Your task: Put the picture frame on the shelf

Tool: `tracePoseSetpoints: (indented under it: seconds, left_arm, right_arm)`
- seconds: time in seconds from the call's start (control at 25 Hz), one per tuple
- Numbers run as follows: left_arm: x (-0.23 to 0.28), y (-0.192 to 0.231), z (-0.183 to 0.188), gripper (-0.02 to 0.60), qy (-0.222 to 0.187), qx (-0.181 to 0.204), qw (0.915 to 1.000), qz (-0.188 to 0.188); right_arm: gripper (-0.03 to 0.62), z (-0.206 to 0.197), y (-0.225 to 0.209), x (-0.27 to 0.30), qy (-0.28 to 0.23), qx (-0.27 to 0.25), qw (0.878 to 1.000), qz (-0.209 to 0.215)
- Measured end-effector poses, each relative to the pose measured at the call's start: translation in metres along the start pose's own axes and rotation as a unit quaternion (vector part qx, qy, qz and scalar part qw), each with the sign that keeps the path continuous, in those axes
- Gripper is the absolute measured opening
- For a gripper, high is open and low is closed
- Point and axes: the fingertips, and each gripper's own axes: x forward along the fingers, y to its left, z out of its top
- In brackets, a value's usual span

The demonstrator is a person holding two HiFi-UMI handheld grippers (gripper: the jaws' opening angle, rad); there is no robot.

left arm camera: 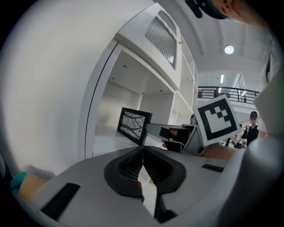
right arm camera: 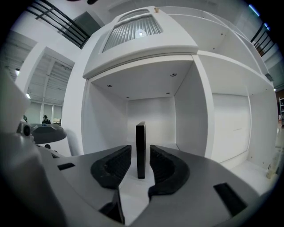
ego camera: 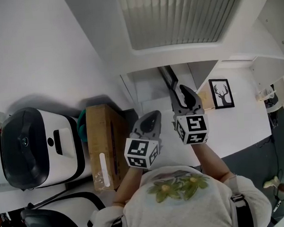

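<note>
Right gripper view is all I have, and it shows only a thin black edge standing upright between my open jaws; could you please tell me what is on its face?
Observer: The picture frame holds a black antlered deer head on white, plain in the head view.
Operator: Thank you; which way does that face point?
Observer: It faces left; the left gripper view catches it at a slant.
Operator: And is my other hand holding anything?
Observer: No, the left gripper has its jaws closed together, pads meeting, gripping nothing.
</note>
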Motion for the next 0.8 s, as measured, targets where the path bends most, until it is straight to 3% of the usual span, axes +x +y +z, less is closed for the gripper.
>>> tracePoseSetpoints:
  seconds: [0.12, 0.32, 0.64, 0.8]
  left_arm:
    - [-0.001, -0.002, -0.001, 0.029, 0.0, 0.002, 1.0, -0.002]
    - [-0.004, -0.007, 0.001, 0.029, -0.001, 0.006, 1.0, -0.007]
    - [-0.009, -0.02, 0.001, 0.029, -0.004, 0.012, 0.9998, -0.014]
    - [-0.012, -0.026, -0.001, 0.029, -0.004, 0.016, 0.9997, -0.018]
  right_arm:
    - [0.133, -0.005, 0.002, -0.01, 0.006, 0.001, 1.0, 0.0]
    - [0.053, -0.008, 0.007, -0.026, 0.009, 0.0, 1.0, 0.004]
    - [0.032, -0.024, 0.03, -0.049, 0.012, 0.039, 0.996, 0.077]
    - [0.032, -0.031, 0.038, -0.062, 0.016, 0.043, 0.995, 0.093]
